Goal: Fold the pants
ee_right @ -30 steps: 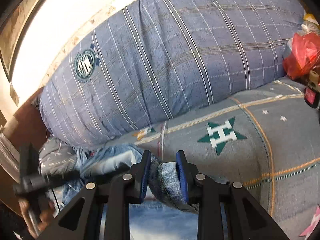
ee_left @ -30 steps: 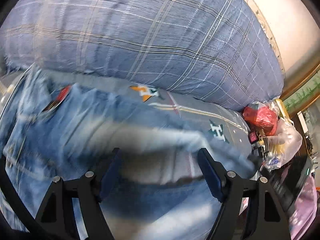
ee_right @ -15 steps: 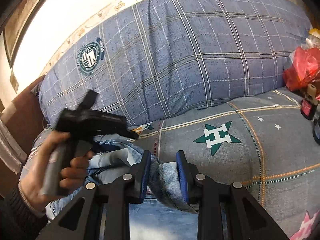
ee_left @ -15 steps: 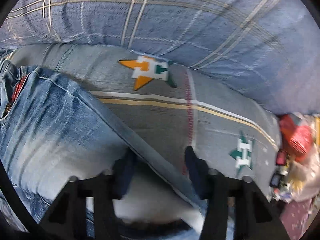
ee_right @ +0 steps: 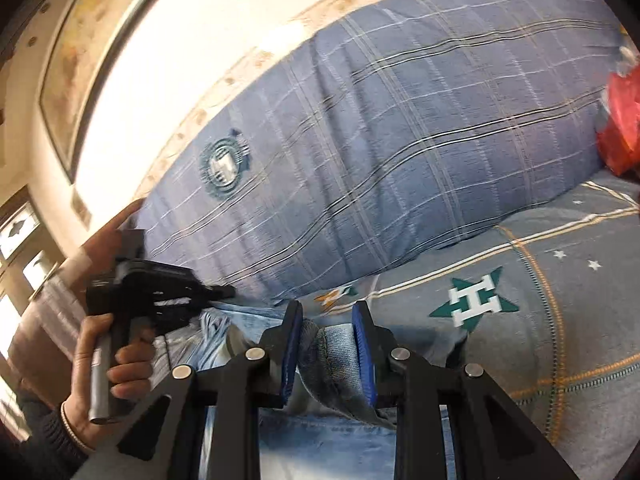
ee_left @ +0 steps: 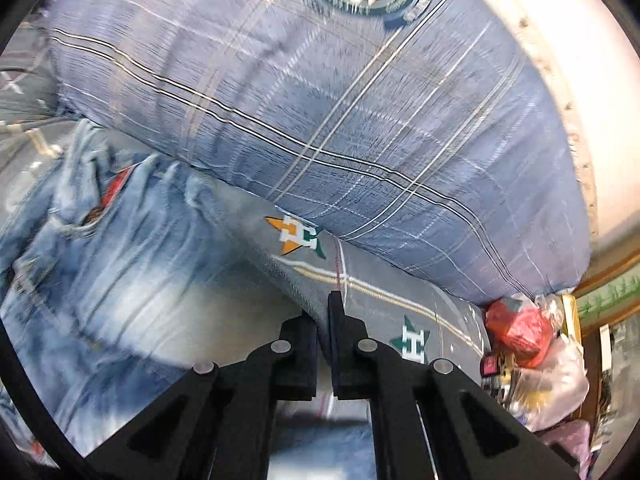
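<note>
The pants are faded blue jeans (ee_left: 120, 264) lying on a grey bed sheet with star logos. My left gripper (ee_left: 325, 312) is shut on the edge of the jeans, the denim pinched between its fingers. My right gripper (ee_right: 327, 320) is shut on a bunched fold of the jeans (ee_right: 332, 364) held between its blue pads. In the right wrist view the left gripper (ee_right: 224, 292) shows at the left, held in a hand, its tip low at the jeans in front of the pillow.
A large blue plaid pillow (ee_left: 340, 120) (ee_right: 380, 152) lies along the back of the bed against the wall. A red bag (ee_left: 520, 332) (ee_right: 622, 120) and clutter sit at the bed's right end. The grey sheet (ee_right: 540, 340) stretches to the right.
My left gripper was open above the jeans, dropped to their edge and closed on it. My right gripper has kept its hold on the fold.
</note>
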A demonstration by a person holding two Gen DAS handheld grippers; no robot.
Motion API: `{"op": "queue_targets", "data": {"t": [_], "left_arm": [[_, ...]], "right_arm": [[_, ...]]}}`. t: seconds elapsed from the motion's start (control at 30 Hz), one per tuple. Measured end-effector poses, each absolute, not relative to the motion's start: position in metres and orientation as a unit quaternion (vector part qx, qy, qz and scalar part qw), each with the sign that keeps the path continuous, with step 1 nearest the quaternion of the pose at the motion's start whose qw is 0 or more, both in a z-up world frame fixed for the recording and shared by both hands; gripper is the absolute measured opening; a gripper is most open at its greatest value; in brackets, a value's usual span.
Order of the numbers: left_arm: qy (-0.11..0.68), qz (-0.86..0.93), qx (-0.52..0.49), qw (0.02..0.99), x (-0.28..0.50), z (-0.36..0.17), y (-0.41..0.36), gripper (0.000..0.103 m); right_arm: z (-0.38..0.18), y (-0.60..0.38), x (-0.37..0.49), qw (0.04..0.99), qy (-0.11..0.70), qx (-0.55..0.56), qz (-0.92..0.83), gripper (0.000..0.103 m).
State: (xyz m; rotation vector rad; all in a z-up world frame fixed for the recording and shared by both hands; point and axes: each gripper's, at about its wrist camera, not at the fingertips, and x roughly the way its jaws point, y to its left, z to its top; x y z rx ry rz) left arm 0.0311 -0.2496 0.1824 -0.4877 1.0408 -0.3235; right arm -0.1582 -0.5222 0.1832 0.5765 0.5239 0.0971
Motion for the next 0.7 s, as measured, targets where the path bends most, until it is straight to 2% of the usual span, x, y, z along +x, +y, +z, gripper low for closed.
{"op": "queue_targets", "data": {"t": [0.13, 0.23, 0.37, 0.43, 0.47, 0.5, 0.63, 0.7], "left_arm": [[0.470, -0.164, -0.231, 0.836, -0.039, 0.168, -0.221, 0.004], [0.478, -0.155, -0.196, 0.842, -0.082, 0.129, -0.209, 0.004], [0.515, -0.140, -0.228, 0.814, -0.114, 0.073, -0.179, 0.004], [0.521, -0.144, -0.245, 0.805, -0.126, 0.062, -0.166, 0.004], [0.529, -0.154, -0.249, 0.797, -0.130, 0.056, -0.163, 0.004], [0.532, -0.159, -0.249, 0.793, -0.131, 0.053, -0.161, 0.004], [0.539, -0.176, -0.247, 0.786, -0.130, 0.049, -0.155, 0.006], [0.539, -0.189, -0.246, 0.783, -0.131, 0.050, -0.154, 0.021]], "right_arm": [[0.172, -0.506, -0.171, 0.919, 0.286, 0.266, 0.060, 0.027], [0.155, -0.493, -0.181, 0.905, 0.324, 0.269, 0.051, 0.028], [0.124, -0.461, -0.189, 0.879, 0.400, 0.260, 0.023, 0.032], [0.124, -0.442, -0.201, 0.882, 0.400, 0.247, 0.028, 0.041], [0.126, -0.439, -0.206, 0.885, 0.393, 0.249, 0.027, 0.063], [0.128, -0.436, -0.213, 0.887, 0.384, 0.255, 0.024, 0.080], [0.136, -0.439, -0.240, 0.899, 0.325, 0.295, -0.004, 0.085], [0.135, -0.446, -0.245, 0.898, 0.316, 0.306, -0.032, 0.085]]}}
